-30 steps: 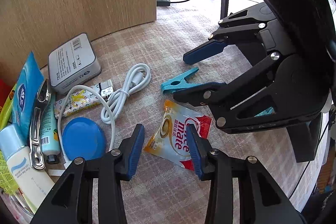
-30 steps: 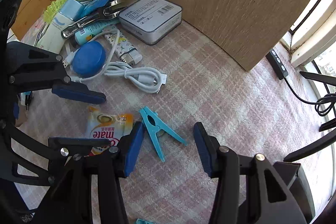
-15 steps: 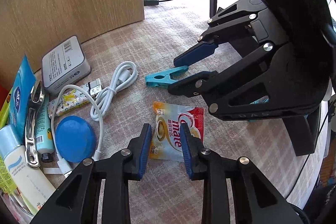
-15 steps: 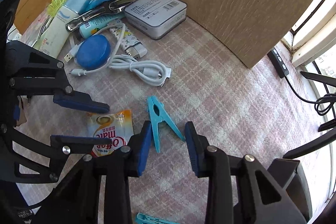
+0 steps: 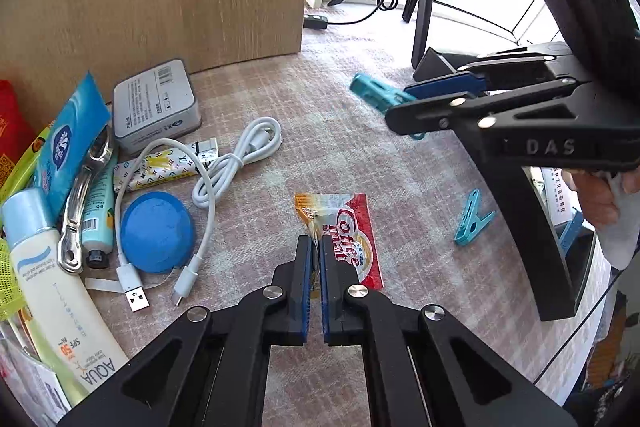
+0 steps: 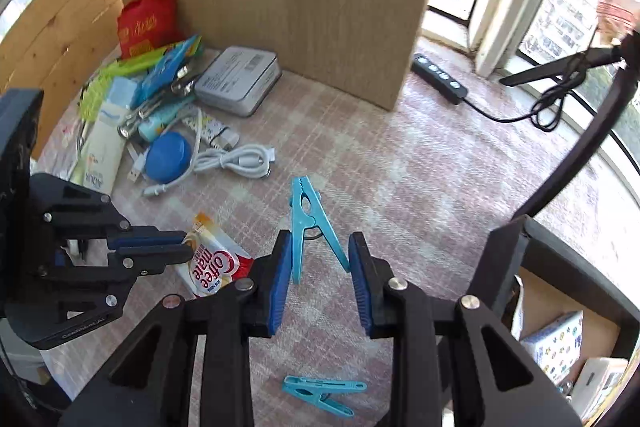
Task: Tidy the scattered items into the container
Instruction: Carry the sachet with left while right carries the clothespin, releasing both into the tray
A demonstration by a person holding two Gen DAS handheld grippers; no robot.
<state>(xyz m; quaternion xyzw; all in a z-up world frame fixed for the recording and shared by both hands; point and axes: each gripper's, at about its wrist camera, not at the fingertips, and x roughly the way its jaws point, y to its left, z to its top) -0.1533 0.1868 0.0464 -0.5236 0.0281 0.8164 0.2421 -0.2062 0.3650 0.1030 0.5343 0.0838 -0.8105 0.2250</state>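
While its legs are squeezed between blue pads, a teal clothespin (image 6: 310,223) is held at frame centre by the right gripper (image 6: 320,277). The coffee sachet (image 5: 348,239) is clamped by the left gripper (image 5: 316,267). At lower right, patterned boxes (image 6: 554,343) are seen inside the container (image 6: 560,251).
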